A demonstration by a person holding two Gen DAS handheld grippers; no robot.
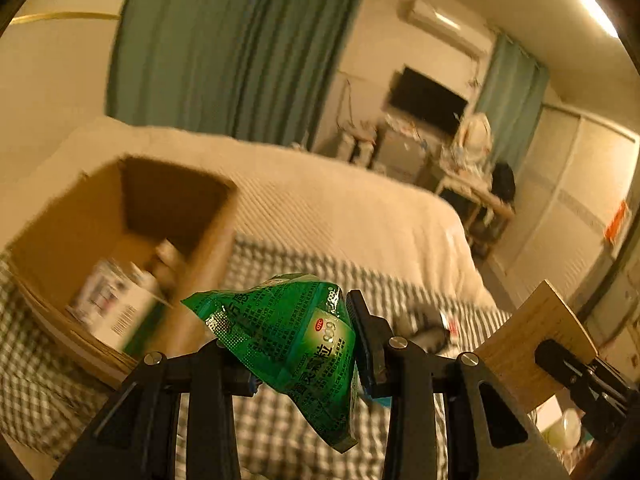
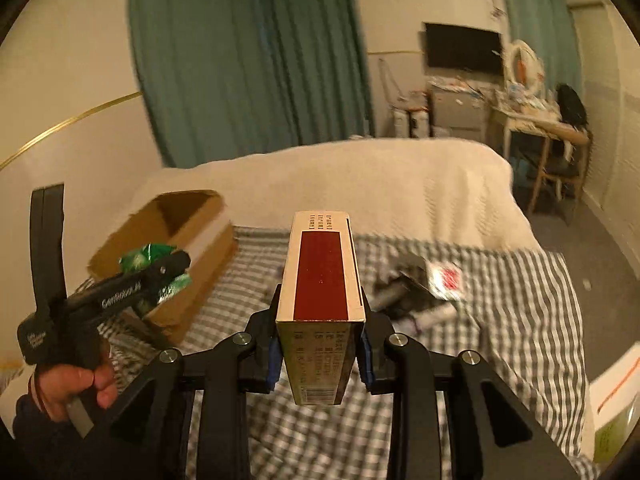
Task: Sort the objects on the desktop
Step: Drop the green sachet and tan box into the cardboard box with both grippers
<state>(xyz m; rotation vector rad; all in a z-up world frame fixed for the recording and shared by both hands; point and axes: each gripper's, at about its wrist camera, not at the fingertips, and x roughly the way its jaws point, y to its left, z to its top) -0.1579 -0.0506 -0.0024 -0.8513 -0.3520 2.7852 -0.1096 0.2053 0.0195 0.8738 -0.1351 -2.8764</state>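
My left gripper (image 1: 292, 340) is shut on a green foil sachet (image 1: 288, 332), held above the checked cloth just right of an open cardboard box (image 1: 80, 220). The box holds a white packet (image 1: 116, 300) and other items. In the right wrist view the left gripper (image 2: 168, 272) with the green sachet (image 2: 146, 258) hovers at the box (image 2: 200, 236). My right gripper (image 2: 320, 332) is shut on a tall beige carton with a dark red panel (image 2: 322, 280), held upright above the cloth. That carton also shows at the right in the left wrist view (image 1: 532, 340).
A checked cloth (image 2: 500, 320) covers the bed, with a cream blanket (image 2: 380, 184) behind. Dark items and a red-and-white packet (image 2: 446, 280) lie on the cloth to the right. A white box (image 2: 616, 392) sits at the right edge. A desk and chair stand beyond.
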